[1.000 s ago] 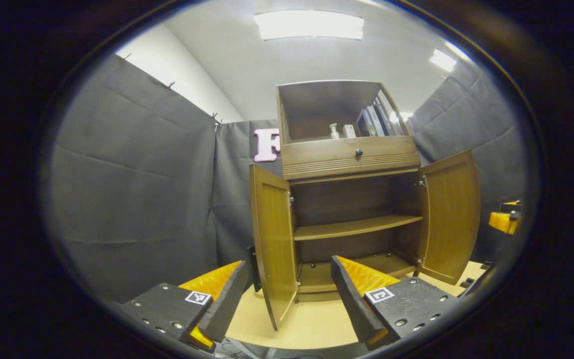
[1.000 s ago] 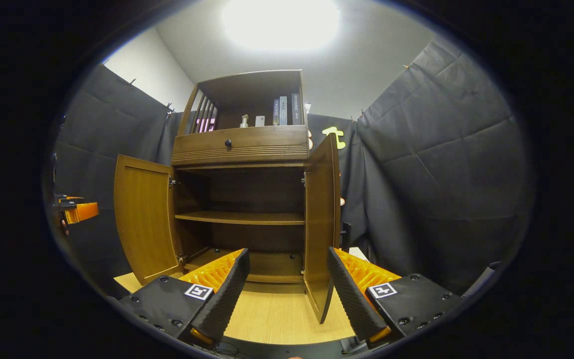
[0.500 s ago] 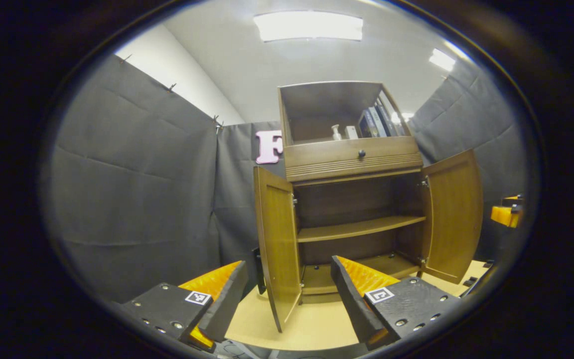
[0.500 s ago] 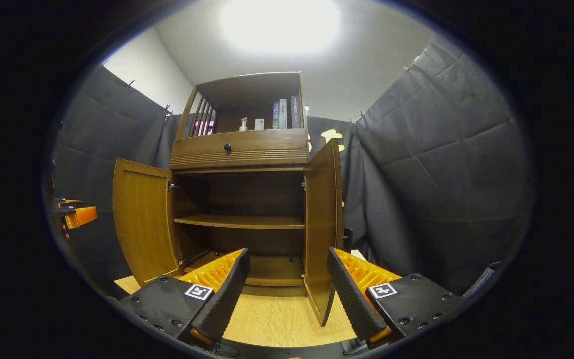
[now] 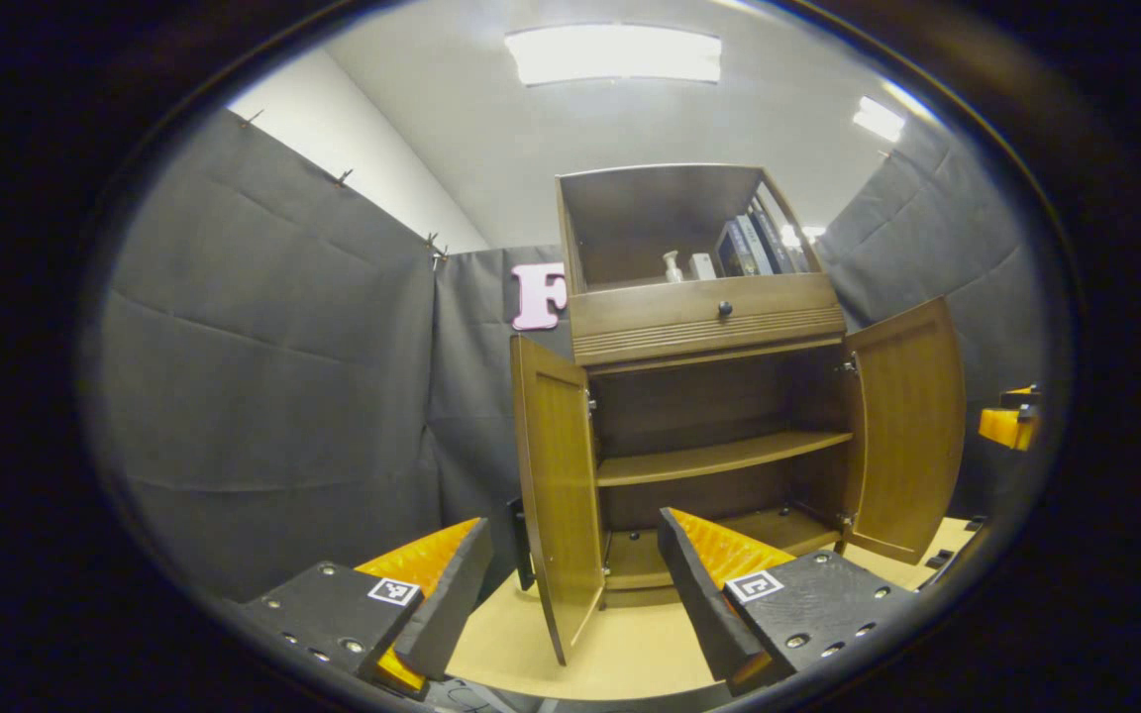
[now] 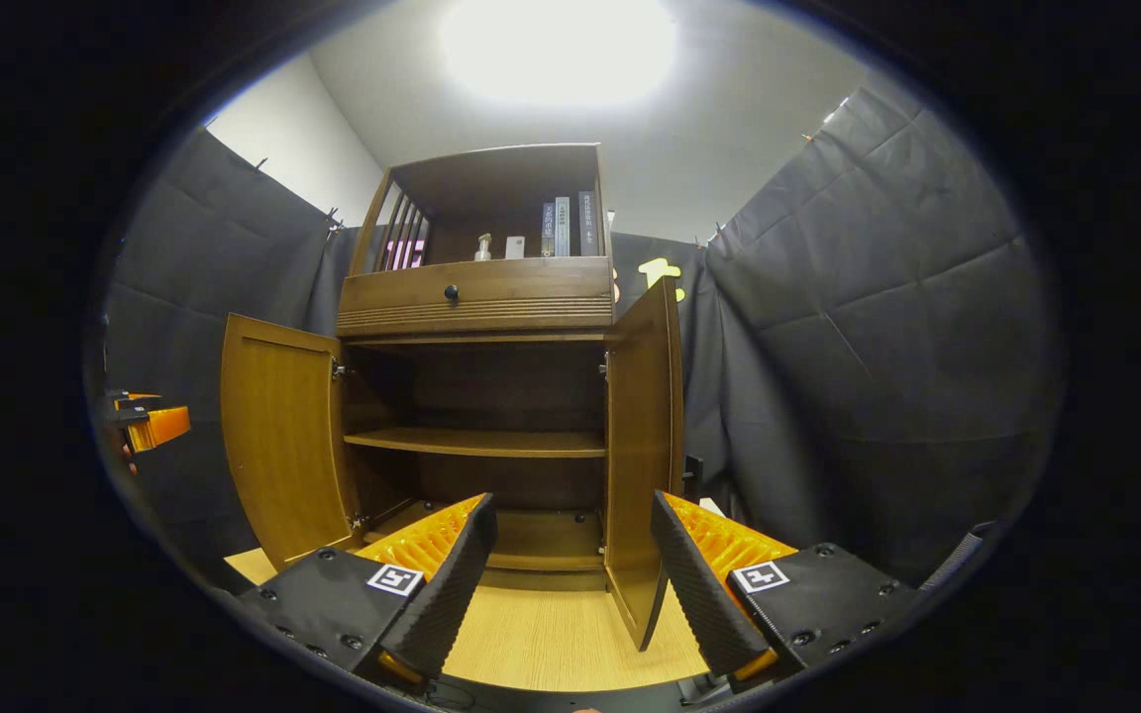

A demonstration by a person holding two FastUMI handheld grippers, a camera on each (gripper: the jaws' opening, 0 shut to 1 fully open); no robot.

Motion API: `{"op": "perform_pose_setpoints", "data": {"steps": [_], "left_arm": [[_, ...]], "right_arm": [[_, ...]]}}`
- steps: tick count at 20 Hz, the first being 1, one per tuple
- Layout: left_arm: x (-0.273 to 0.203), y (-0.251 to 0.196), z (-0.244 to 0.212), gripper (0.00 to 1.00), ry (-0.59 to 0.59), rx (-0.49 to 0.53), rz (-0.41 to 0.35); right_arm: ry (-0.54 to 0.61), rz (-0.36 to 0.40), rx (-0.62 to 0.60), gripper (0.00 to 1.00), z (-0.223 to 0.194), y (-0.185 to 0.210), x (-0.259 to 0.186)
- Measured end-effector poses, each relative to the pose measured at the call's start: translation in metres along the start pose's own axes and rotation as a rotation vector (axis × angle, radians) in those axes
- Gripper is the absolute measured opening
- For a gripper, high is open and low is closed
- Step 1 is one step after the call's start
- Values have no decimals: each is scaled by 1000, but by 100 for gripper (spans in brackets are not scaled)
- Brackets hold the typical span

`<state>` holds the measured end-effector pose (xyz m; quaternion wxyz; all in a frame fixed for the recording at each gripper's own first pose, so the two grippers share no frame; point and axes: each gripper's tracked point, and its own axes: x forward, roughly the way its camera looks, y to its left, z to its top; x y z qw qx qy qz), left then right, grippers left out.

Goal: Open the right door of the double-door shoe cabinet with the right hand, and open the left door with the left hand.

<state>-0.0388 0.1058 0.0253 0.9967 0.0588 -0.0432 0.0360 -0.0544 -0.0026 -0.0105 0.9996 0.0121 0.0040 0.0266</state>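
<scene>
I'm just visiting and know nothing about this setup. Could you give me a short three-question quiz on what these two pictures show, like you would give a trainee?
1. True or false: both lower doors of the cabinet are swung open.
2. What sits on the top shelf beside the books? A) a small bottle B) a pair of shoes C) a lamp
3. Fill in: the right gripper has its fingers ____ and grips nothing.

Key
1. True: the left door and the right door both stand out from the front.
2. A: a small bottle.
3. Apart. The left gripper is the same.
</scene>
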Motion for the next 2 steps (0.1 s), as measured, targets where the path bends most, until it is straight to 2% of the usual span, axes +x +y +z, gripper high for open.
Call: {"op": "perform_pose_setpoints", "data": {"steps": [2], "left_arm": [[0, -2, -1, 98, 1, 5, -4]], "right_arm": [[-1, 0, -4, 98, -1, 0, 1]]}}
